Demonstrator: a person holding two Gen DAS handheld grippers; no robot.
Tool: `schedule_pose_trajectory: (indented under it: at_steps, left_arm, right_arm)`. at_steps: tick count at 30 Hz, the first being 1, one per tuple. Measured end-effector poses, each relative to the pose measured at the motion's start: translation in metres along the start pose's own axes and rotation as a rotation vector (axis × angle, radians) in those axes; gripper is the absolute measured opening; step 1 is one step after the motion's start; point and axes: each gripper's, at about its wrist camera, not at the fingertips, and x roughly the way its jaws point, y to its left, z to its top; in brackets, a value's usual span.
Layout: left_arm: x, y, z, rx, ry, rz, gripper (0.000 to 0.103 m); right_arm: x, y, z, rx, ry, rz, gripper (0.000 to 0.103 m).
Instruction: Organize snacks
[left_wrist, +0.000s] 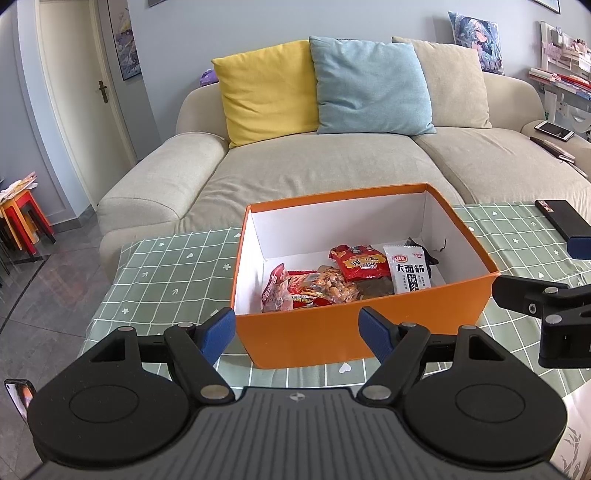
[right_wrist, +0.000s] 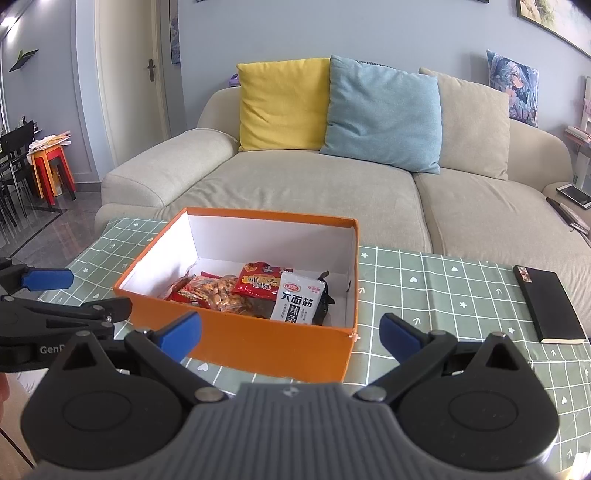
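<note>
An orange box (left_wrist: 354, 332) (right_wrist: 258, 343) with white inner walls stands on the green checked tablecloth (left_wrist: 166, 273) (right_wrist: 443, 291). Inside lie several snack packets: a white packet with black characters (left_wrist: 408, 273) (right_wrist: 297, 301), a red packet (left_wrist: 360, 262) (right_wrist: 258, 282), and a clear bag of orange snacks (left_wrist: 332, 286) (right_wrist: 221, 295). My left gripper (left_wrist: 297, 332) stands open in front of the box's near wall, nothing between its blue pads. My right gripper (right_wrist: 291, 332) is open too, before the box's near right corner. The right gripper also shows at the edge of the left wrist view (left_wrist: 543, 295).
A black notebook (right_wrist: 546, 304) (left_wrist: 563, 218) lies on the table right of the box. Behind the table stands a beige sofa (left_wrist: 332, 162) (right_wrist: 295, 184) with yellow, blue and beige cushions. A phone (left_wrist: 554, 131) rests on its right arm. Stools and chairs stand far left.
</note>
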Motion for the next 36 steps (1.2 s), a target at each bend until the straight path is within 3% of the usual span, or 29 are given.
schedule_pose_trajectory:
  at_steps: [36]
  left_arm:
    - [-0.0096, 0.0015, -0.0002, -0.015, -0.008, -0.004, 0.089]
  right_arm:
    - [-0.0041, -0.0009, -0.0046, -0.010, -0.002, 0.007, 0.099]
